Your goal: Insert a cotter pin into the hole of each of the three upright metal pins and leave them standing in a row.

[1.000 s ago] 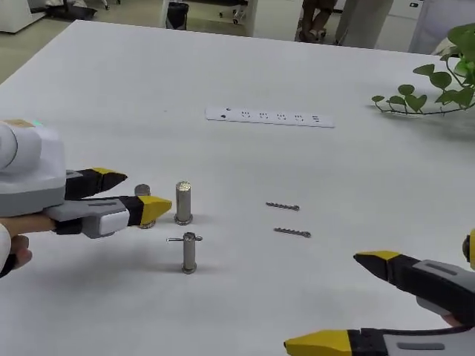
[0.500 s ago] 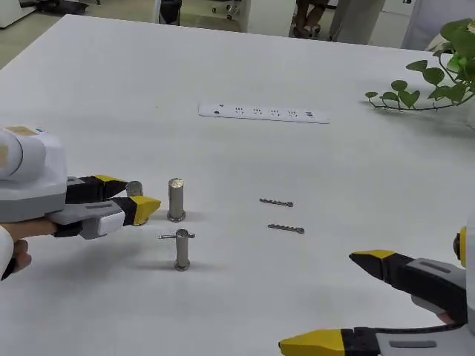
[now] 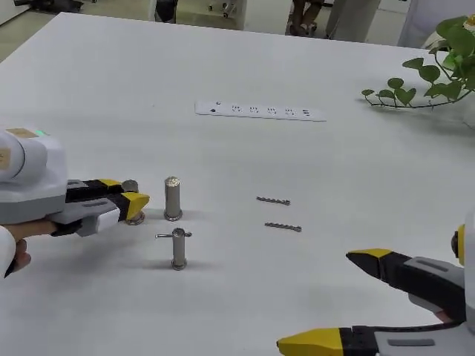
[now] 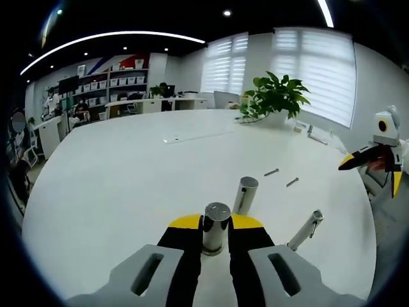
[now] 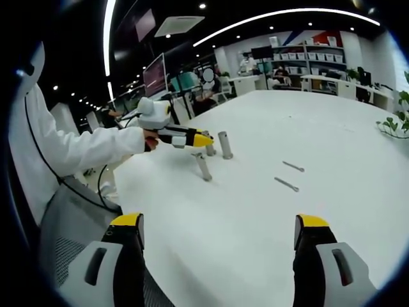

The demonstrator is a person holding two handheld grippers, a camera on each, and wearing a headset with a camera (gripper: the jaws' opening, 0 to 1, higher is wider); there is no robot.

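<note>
Three metal pins stand upright on the white table (image 3: 334,163). My left gripper (image 3: 128,194) is shut on the leftmost pin (image 3: 130,187), which the left gripper view shows as the pin (image 4: 216,233) pinched between the yellow tips. A bare pin (image 3: 172,198) stands just to its right. The nearer pin (image 3: 178,248) has a cotter pin through its hole. Two loose cotter pins (image 3: 273,200) (image 3: 283,227) lie flat to the right. My right gripper (image 3: 330,300) hovers wide open at the near right, holding nothing.
A white power strip (image 3: 260,111) lies further back at the middle of the table. A leafy plant (image 3: 430,74) trails over the far right corner. People's legs stand beyond the far edge.
The left gripper's jaws have closed in around the leftmost pin. The right gripper has stayed put, still wide open.
</note>
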